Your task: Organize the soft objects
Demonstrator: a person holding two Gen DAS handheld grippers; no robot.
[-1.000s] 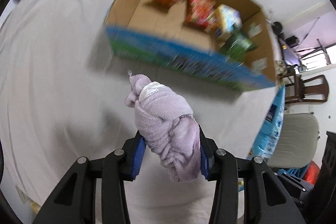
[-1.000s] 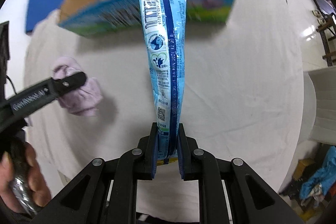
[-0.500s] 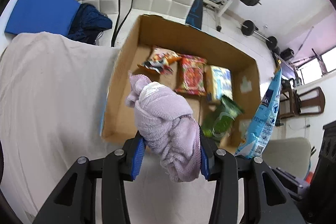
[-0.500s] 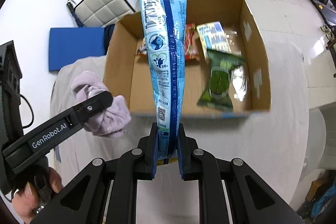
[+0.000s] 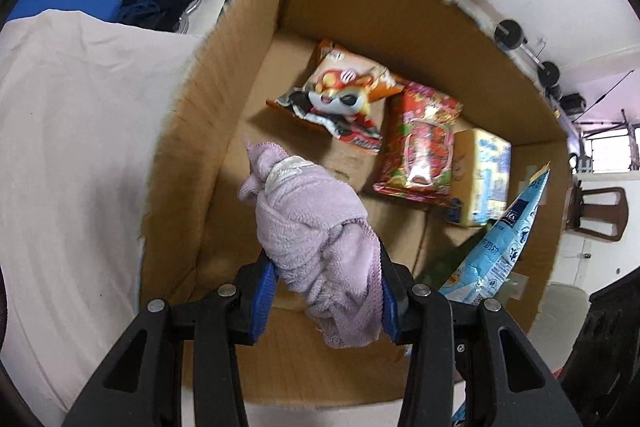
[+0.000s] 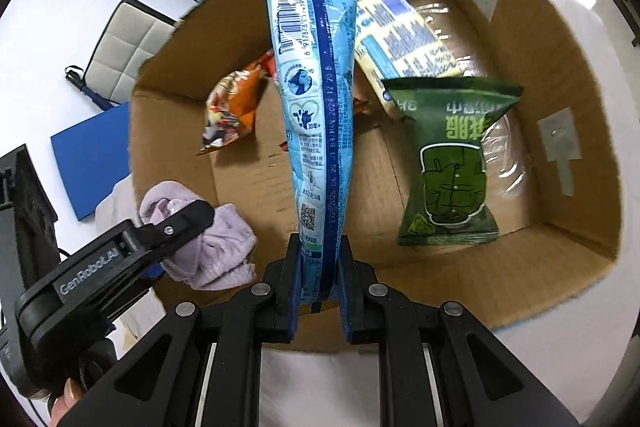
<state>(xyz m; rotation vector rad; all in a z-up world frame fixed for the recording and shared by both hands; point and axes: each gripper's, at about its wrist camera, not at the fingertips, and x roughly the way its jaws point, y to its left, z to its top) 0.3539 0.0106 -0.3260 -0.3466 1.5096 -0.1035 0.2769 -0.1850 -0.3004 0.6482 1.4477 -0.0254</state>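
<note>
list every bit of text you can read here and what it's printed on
"GenRobot.AI": on the side of the left tool.
"EXP 2025 06 20" and "MAN 2024 12 20": along the blue pouch in the right tool.
"30年+": in the heart mark on the same pouch.
Barcode digits on the pouch: partly legible, not safely readable.
Green bag: large Chinese characters, seen upside down, not readable.
Orange bag, red bag, yellow pack: print blurred.
</note>
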